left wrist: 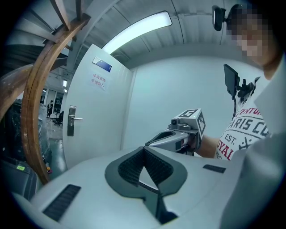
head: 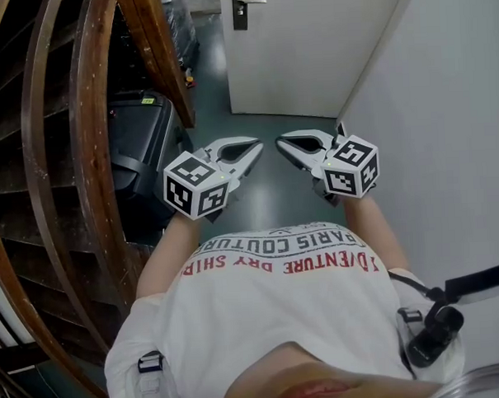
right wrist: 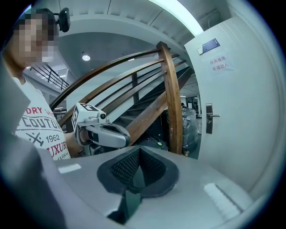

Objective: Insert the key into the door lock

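A white door (head: 309, 43) stands shut at the end of a narrow passage, with its lock plate and lever handle (head: 240, 9) at the left edge. The same lock (left wrist: 70, 120) appears in the left gripper view, and the lock (right wrist: 208, 118) appears far off in the right gripper view. My left gripper (head: 257, 146) and right gripper (head: 282, 141) are held side by side in front of the person's chest, tips close together, well short of the door. Both are shut, with the ribbed pads meeting at their tips and nothing between them. No key shows in any view.
A curved wooden stair rail (head: 89, 118) runs along the left, with a black case (head: 144, 149) on the floor beside it. A plain white wall (head: 443, 103) closes the right side. Dark floor (head: 266, 197) leads between them to the door.
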The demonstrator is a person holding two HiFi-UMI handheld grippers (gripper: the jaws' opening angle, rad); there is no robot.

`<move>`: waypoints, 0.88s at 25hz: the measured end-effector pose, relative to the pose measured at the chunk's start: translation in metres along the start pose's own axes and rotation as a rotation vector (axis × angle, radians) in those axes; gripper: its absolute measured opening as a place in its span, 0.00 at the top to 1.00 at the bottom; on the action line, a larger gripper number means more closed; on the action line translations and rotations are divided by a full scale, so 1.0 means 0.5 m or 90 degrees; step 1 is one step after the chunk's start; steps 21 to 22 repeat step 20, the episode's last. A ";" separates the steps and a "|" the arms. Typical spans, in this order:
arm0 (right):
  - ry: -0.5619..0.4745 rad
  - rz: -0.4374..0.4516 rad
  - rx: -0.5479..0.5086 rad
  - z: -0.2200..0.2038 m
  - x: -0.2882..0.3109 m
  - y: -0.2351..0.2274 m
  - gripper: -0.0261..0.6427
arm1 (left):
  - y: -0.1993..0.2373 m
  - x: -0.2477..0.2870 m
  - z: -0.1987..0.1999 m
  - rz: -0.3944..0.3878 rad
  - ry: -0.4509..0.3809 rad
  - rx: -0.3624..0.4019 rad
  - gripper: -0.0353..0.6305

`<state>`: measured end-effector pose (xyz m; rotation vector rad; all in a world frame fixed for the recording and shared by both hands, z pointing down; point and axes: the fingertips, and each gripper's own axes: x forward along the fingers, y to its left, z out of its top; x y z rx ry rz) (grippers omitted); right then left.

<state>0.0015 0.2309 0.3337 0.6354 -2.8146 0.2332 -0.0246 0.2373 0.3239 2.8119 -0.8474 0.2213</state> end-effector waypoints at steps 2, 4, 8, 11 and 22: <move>0.000 0.000 0.000 -0.001 0.001 0.004 0.96 | -0.001 -0.003 -0.002 0.000 0.001 -0.001 0.95; -0.003 0.000 0.003 0.000 0.000 0.006 0.96 | -0.001 -0.005 -0.004 0.000 0.003 -0.003 0.95; -0.003 -0.002 0.008 -0.001 0.000 0.006 0.96 | -0.002 -0.007 -0.004 -0.004 0.004 -0.006 0.95; 0.000 -0.007 0.000 0.001 0.002 0.006 0.96 | 0.000 -0.009 -0.005 -0.005 0.005 -0.005 0.95; 0.003 -0.009 -0.001 -0.005 0.008 0.012 0.96 | 0.007 -0.013 -0.001 -0.013 0.003 -0.010 0.95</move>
